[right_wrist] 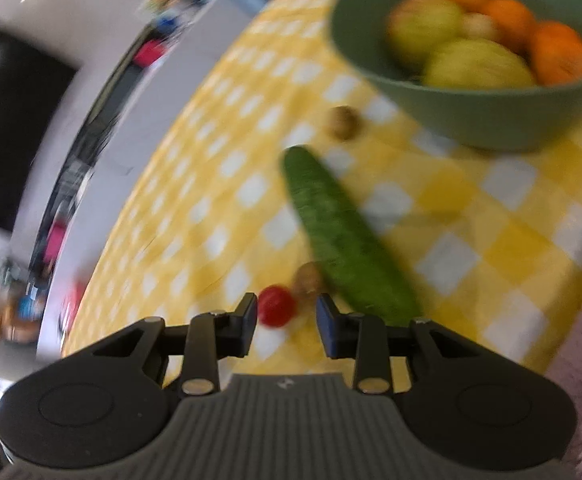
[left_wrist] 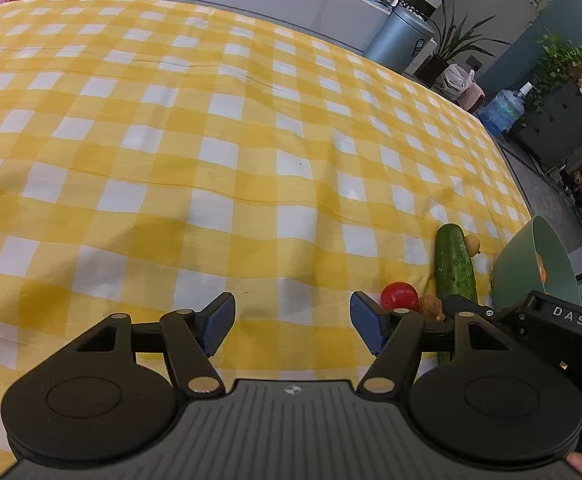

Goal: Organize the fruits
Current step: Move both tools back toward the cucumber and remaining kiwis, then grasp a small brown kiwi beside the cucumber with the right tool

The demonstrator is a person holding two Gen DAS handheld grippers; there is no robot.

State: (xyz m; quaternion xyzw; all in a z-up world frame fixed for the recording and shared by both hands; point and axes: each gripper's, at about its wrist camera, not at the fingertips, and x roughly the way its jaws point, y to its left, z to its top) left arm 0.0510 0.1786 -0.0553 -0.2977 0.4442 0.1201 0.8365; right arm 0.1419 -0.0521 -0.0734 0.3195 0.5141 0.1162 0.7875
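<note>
Up front in the left wrist view, the left gripper (left_wrist: pixel 293 326) hovers with fingers spread, grasping nothing, over the yellow-checked surface (left_wrist: pixel 211 140). Right of it lie one small glossy red tomato (left_wrist: pixel 399 296), one bumpy dark-green cucumber (left_wrist: pixel 453 268), two little tan fruits (left_wrist: pixel 431 305) and one green bowl (left_wrist: pixel 531 268). The blurred right wrist view shows the right gripper (right_wrist: pixel 287 322), fingers narrowed but not touching the tomato (right_wrist: pixel 277 306) ahead; the bowl (right_wrist: pixel 491 112) holds two greenish apples (right_wrist: pixel 475 64) and three oranges (right_wrist: pixel 559 52).

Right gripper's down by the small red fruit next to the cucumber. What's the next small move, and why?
Probably ease the right gripper forward so its fingers bracket the small red fruit, then close. The fruit lies just ahead of the narrowed jaws, off toward the left finger, not gripped, and the green bowl already holds fruit.
</note>
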